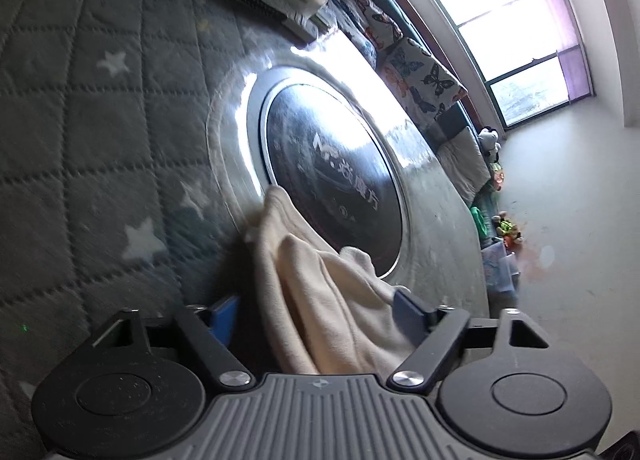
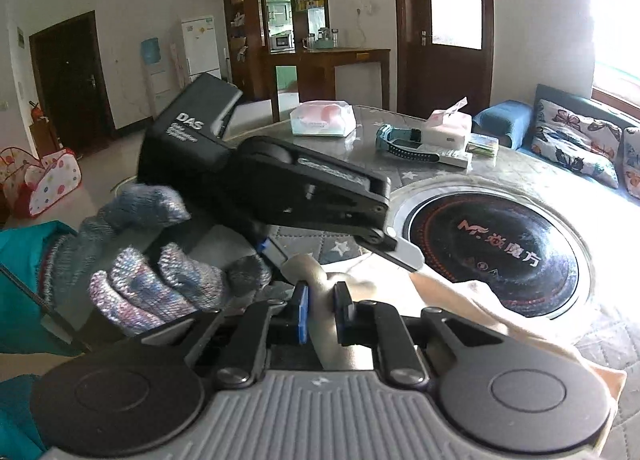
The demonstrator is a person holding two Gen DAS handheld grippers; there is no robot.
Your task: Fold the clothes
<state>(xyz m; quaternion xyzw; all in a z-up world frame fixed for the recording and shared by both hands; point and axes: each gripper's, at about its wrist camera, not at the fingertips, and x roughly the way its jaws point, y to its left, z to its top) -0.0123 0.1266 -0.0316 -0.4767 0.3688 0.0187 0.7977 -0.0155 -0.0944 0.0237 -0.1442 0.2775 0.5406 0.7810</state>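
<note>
At the bottom centre of the right wrist view, we see our right gripper (image 2: 320, 314) nearly closed, its blue pads pinching a fold of the cream cloth (image 2: 452, 300), which trails right across the table (image 2: 520, 167) beside the round black cooktop (image 2: 496, 248). In the left wrist view our left gripper (image 1: 316, 312) stands wide apart with the cloth (image 1: 320, 280) bunched between its fingers; we cannot tell whether it grips. A gloved hand (image 2: 152, 272) holds that gripper at left.

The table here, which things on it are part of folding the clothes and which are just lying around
Part of the job: cream cloth, left gripper, right gripper.
Lying about: tissue pack, blue watch, white tissue box, built-in cooktop.
</note>
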